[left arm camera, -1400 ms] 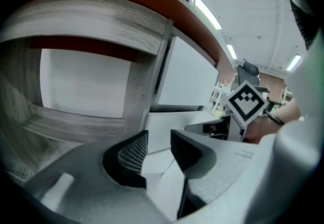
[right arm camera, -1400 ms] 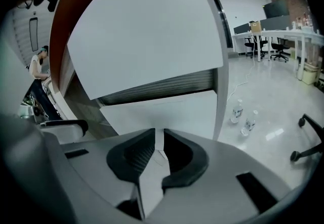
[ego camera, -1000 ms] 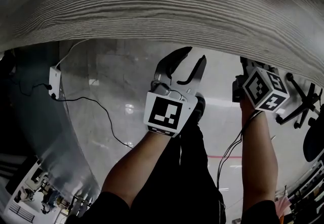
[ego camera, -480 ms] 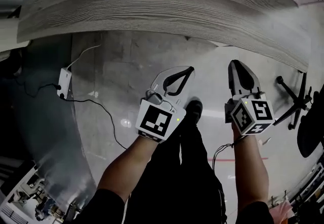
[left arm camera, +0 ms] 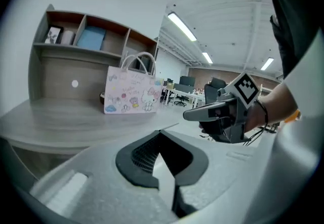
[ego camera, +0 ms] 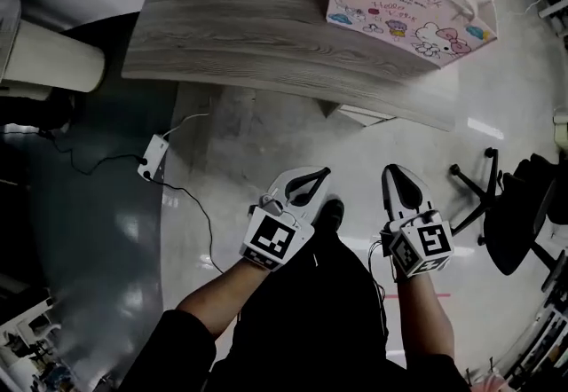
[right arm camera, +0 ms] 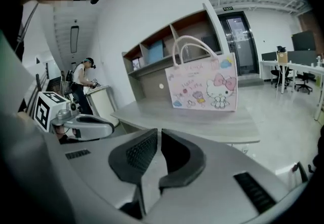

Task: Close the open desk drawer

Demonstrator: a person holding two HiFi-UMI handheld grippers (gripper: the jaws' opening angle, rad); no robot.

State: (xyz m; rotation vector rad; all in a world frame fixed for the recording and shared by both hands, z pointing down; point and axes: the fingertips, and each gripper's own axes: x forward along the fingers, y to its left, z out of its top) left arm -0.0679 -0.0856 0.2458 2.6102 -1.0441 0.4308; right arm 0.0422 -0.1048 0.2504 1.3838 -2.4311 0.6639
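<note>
Over the pale floor (ego camera: 266,142), close to the person's legs, the left tongs (ego camera: 319,174) and the right tongs (ego camera: 391,172) are hanging side by side. Both are pointing towards the counter (ego camera: 266,35) and standing well apart from it. Each gripper view is showing its own pads lying together with nothing between them, so neither pair is carrying anything.

A pink cartoon bag (ego camera: 404,4) is sitting near the counter's right end, and in the gripper views a shelf unit is rising behind it. A chair (ego camera: 484,195) is standing off to the right.

No view is showing an open drawer, so its place is not coming through. Only a pale panel (ego camera: 359,113) is peeking out beneath the counter's near edge, and whether that is the drawer front cannot be told.

Going by this, the closing is either looking finished or waiting on a fresh approach.

If the drawer is standing out, closed tongs are suiting the job as a blunt pusher. One pair should be coming down below the counter's edge and meeting the middle of the drawer front squarely. It should then be pressing straight in along the runners. An off-centre push is likely risking a skewed, jammed drawer, and a fast one is risking a bounce back out.

The other pair is better kept clear of the gap, and both clear of the bag above.
</note>
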